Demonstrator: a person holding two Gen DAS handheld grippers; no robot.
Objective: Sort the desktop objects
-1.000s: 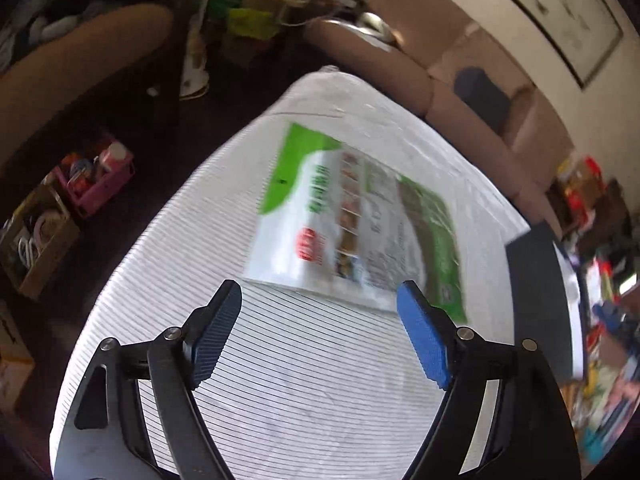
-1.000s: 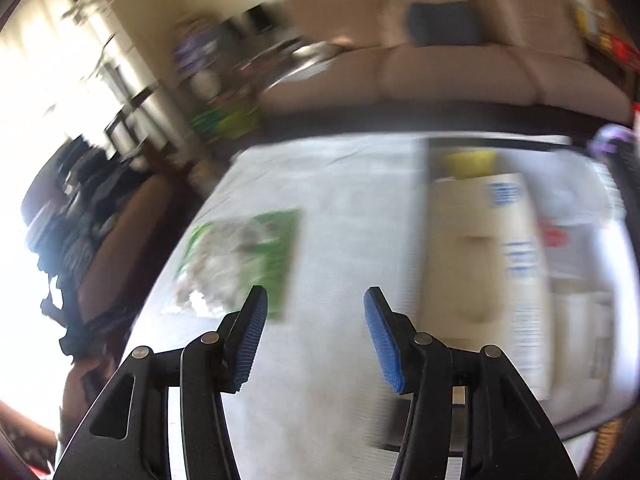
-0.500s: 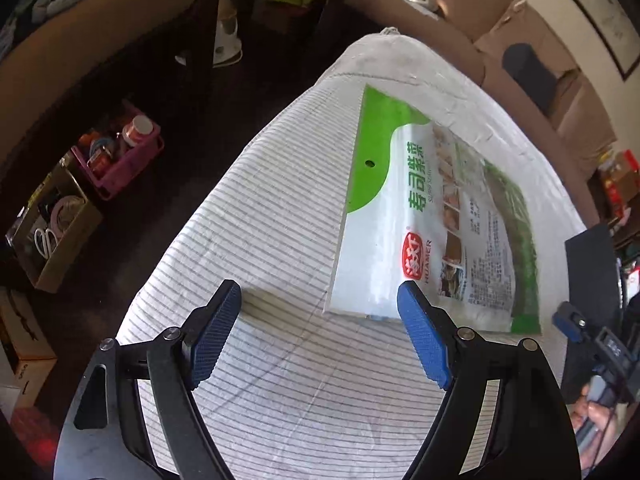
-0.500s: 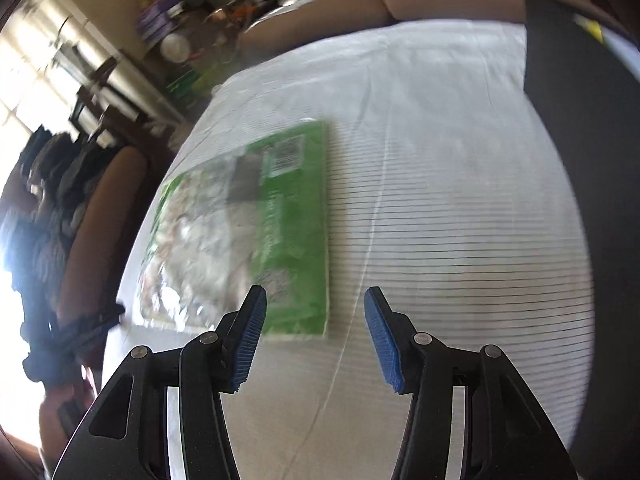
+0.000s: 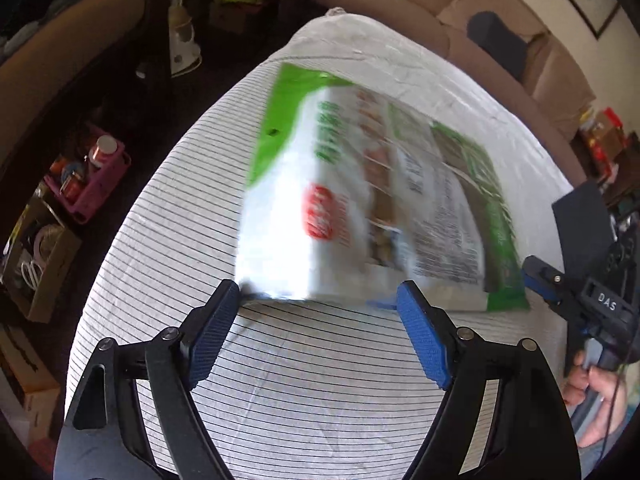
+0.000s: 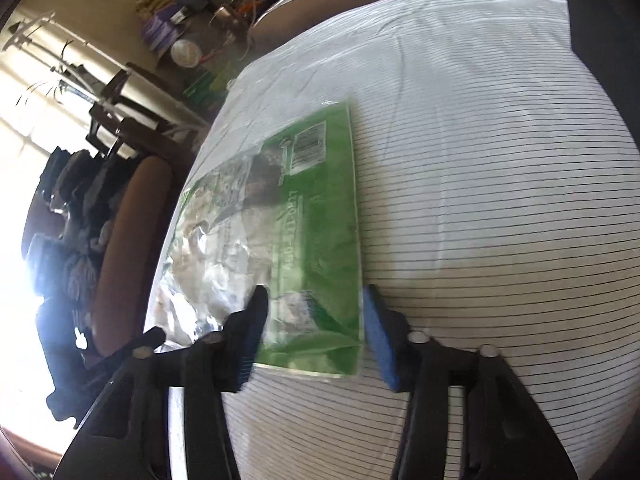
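Observation:
A flat green and white food packet (image 5: 360,200) lies on the white striped tablecloth (image 5: 300,380). My left gripper (image 5: 320,320) is open, its blue pads at the packet's near edge, one at each side. In the right wrist view the packet (image 6: 304,232) lies with its green corner between my right gripper's (image 6: 316,332) open pads. The right gripper also shows in the left wrist view (image 5: 568,292), at the packet's right corner, held by a hand.
A black flat object (image 5: 584,216) lies at the table's right edge. A brown sofa (image 5: 500,40) runs behind the table. On the floor to the left stand a pink basket (image 5: 92,176) and a cardboard box (image 5: 40,256). A brown chair (image 6: 128,232) stands beyond the packet.
Both grippers have moved in to the packet. My right gripper now straddles its green corner. The left gripper's pads have reached its near edge.

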